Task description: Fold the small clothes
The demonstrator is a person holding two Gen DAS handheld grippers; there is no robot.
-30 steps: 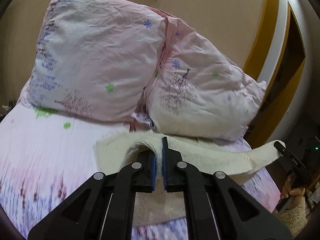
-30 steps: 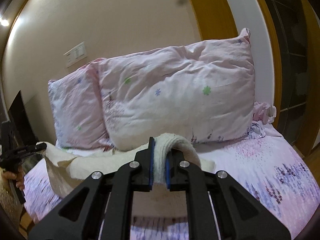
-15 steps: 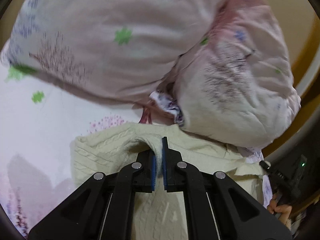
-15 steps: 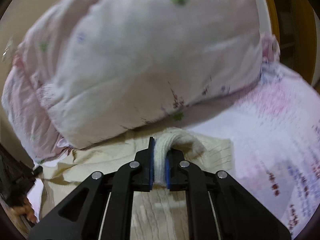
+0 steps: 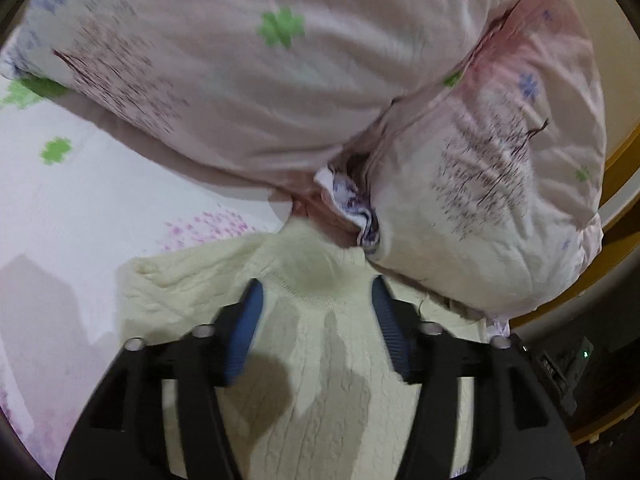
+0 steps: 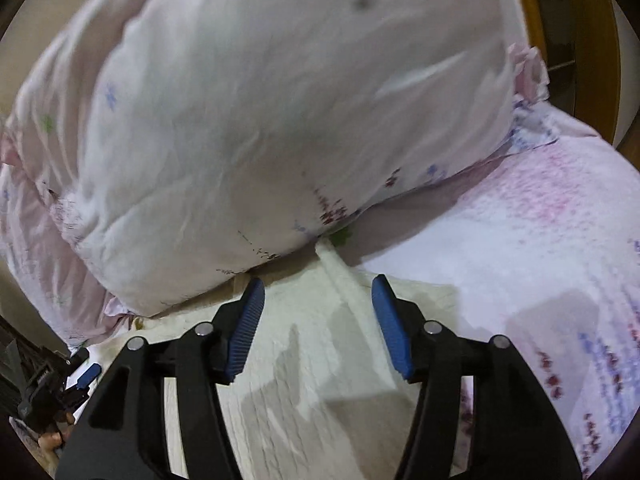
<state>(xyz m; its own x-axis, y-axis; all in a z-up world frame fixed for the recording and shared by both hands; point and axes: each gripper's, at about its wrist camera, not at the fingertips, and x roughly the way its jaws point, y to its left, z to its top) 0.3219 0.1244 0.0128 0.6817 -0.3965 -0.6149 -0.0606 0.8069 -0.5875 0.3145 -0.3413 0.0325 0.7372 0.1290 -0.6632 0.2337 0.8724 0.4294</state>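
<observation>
A cream cable-knit sweater [image 5: 320,376] lies flat on the bed, its far edge just short of the pillows. My left gripper [image 5: 316,292] hovers over its far-left part with the jaws opening; the knit lies below the blue pads [image 5: 244,332], which do not press it. My right gripper [image 6: 318,288] is over the sweater [image 6: 312,380] at its far-right part, jaws opening too, with a raised fold of fabric [image 6: 340,272] between the pads and untouched. The left gripper [image 6: 86,374] shows small at the right wrist view's lower left.
Two pink floral pillows [image 5: 248,92] [image 5: 492,200] lean at the head of the bed, right behind the sweater. The floral sheet [image 6: 520,264] spreads to either side. A yellow door frame [image 5: 616,216] stands beyond the bed's right edge.
Both grippers came down and forward toward the pillows with the sweater's edge pinched, laid it on the bed, then spread their jaws and let go of it.
</observation>
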